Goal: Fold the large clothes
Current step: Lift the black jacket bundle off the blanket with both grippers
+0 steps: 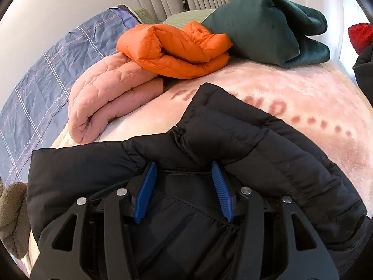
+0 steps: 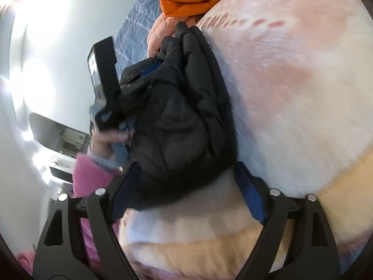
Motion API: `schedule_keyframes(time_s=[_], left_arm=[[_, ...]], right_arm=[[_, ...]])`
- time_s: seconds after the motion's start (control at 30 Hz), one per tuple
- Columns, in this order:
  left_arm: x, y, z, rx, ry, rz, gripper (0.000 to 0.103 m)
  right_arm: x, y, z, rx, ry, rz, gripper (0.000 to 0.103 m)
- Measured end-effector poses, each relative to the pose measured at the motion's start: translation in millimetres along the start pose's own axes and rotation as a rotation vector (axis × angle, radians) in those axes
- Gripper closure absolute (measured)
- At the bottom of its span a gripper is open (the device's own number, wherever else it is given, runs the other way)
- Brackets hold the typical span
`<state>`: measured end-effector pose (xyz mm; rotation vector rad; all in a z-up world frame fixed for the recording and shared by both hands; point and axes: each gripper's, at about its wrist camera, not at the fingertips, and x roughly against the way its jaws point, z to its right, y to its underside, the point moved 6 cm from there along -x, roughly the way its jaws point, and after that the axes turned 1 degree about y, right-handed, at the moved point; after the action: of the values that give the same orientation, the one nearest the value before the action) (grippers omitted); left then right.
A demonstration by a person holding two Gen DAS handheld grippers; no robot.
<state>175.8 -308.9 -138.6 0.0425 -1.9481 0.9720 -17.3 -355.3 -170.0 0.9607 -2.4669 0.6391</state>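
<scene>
- Evidently the black puffer jacket is mid-fold: it lies bunched across the lower half of the left wrist view on the pale pink blanket, sleeve or collar part humped up at centre.
- At far left of that view the blue checked sheet runs off; right of it a folded pink quilted garment, then an orange puffer and a dark green garment sit stacked along the top (already folded, by my reading).
- The left gripper stands half spread at bottom centre, blue pads either side of a ridge of jacket fabric; whether the pads actually press it I cannot tell.
- In the right wrist view a hand in a pink sleeve holds the other tool at left of centre.
- The right gripper is spread wide at the bottom, the jacket's near edge between the fingers but not pinched.
- Next, as I judge it, calls for a firm pinch on an edge by each claw, then carrying the bulk over to halve it.
</scene>
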Motion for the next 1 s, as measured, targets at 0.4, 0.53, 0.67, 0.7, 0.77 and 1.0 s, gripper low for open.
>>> schedule_keyframes(time_s=[0.4,0.53,0.67,0.7,0.77,1.0], left_arm=[[5,3,-11,0.068,0.076,0.022,0.051],[8,1,-11,0.068,0.075,0.029,0.049],[25,-3,-20,0.117,0.079,0.041,0.046],[30,-4,-22,0.135,0.079,0.044,0.045],[52,-5,-32,0.193,0.070,0.073,0.037],[110,35,-98,0.312,-0.012,0.159,0.018]], right_arm=[[-34,-26,-4,-0.042,0.063,0.064,0.057],[-33,-25,-2,-0.019,0.095,0.063,0.066],[-35,-25,-3,0.021,0.131,0.062,0.067],[-36,-25,-3,0.028,0.134,0.062,0.066],[-36,-26,-1,0.034,0.134,0.061,0.066],[-40,-25,-6,0.072,0.147,0.061,0.064]])
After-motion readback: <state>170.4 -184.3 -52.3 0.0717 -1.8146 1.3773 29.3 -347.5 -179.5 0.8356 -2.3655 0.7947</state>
